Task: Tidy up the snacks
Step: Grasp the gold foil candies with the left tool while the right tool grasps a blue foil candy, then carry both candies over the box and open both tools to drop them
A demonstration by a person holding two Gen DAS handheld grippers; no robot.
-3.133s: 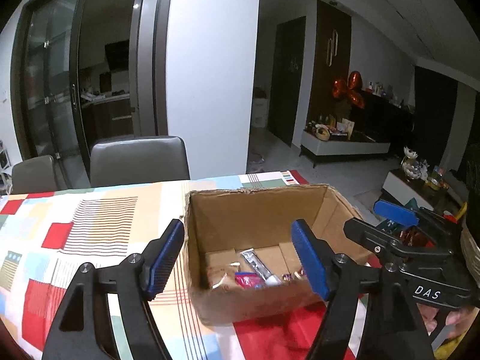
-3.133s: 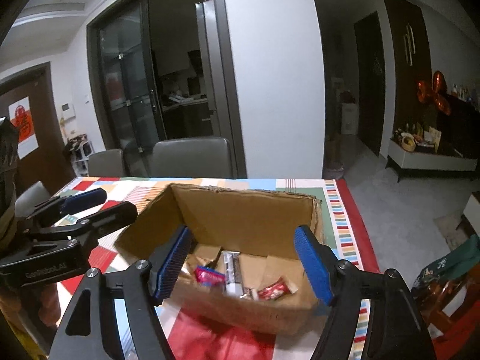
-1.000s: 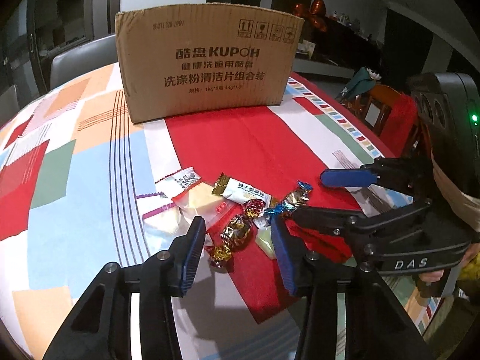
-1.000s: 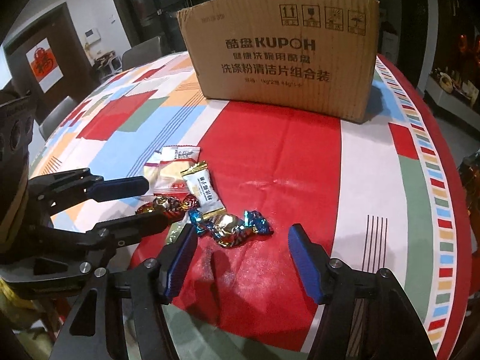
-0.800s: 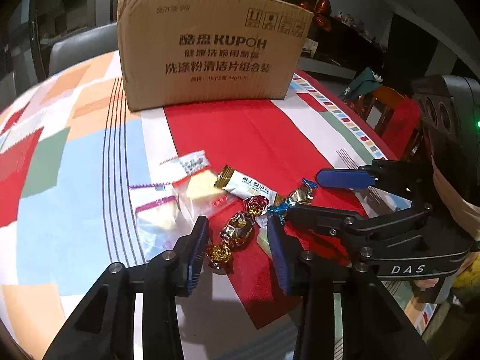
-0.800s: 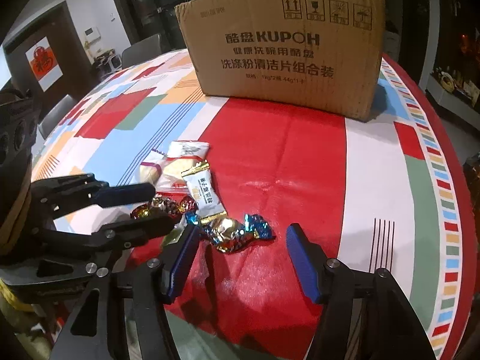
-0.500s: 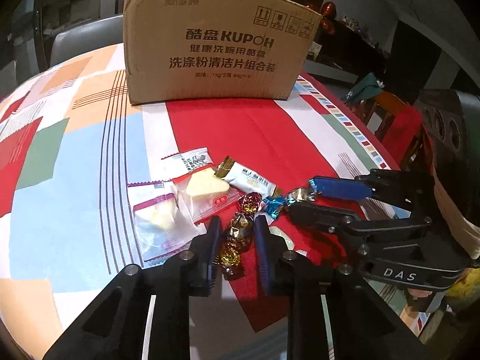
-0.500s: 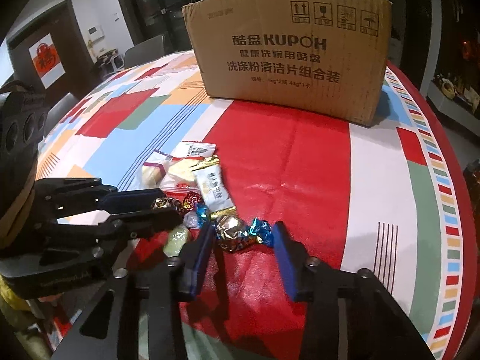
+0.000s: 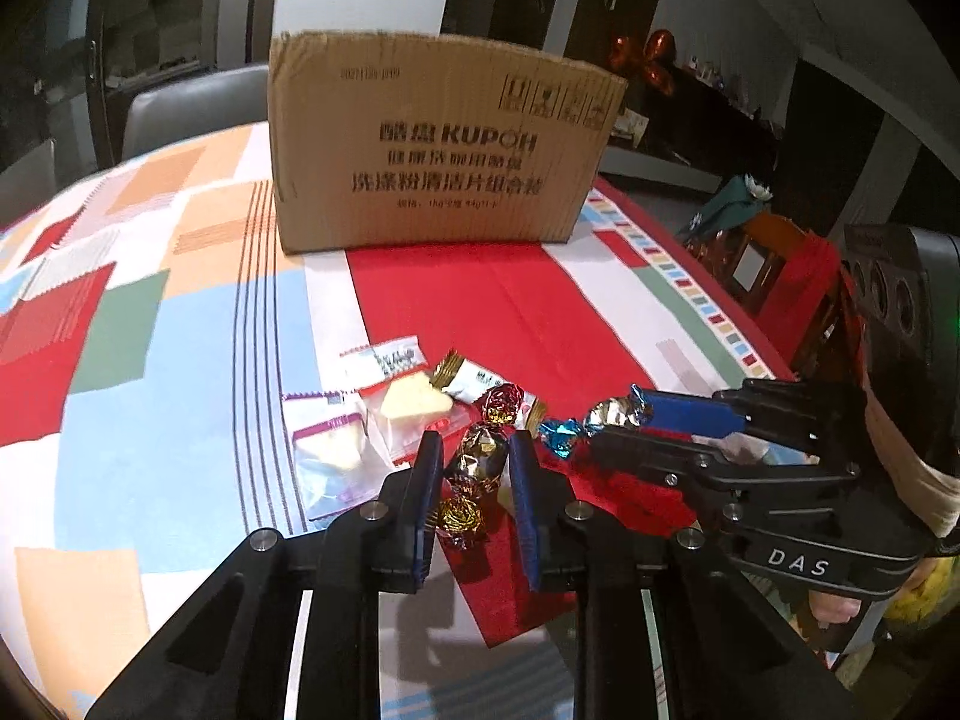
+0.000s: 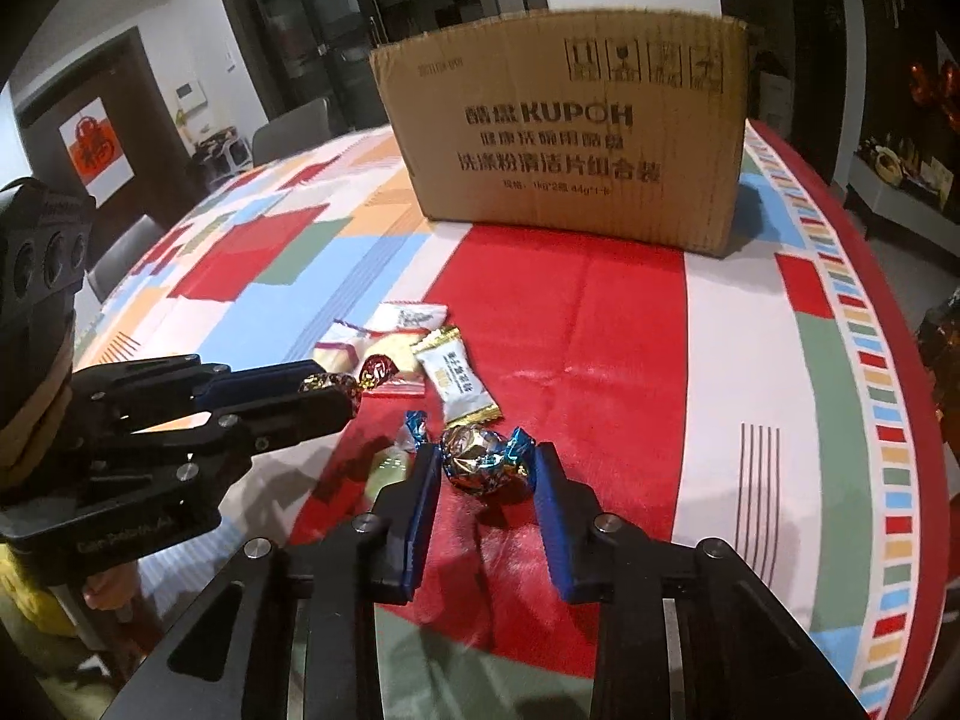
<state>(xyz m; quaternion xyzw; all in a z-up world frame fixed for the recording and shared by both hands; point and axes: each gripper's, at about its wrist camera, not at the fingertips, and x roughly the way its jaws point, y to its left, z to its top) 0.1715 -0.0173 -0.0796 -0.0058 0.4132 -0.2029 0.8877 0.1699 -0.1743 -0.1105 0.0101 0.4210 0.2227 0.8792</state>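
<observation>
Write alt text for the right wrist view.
The right gripper straddles a blue-and-gold foil candy on a colourful tablecloth. Beside it, the left gripper reaches among wrapped snacks, and a cardboard box stands behind.

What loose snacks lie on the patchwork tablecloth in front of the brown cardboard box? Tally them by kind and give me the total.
Clear plastic packets holding yellow pastry: 2
White bar wrapper with gold ends: 1
Shiny foil-wrapped twist candies: 4
Pale green wrapped candy: 1
Total: 8
</observation>
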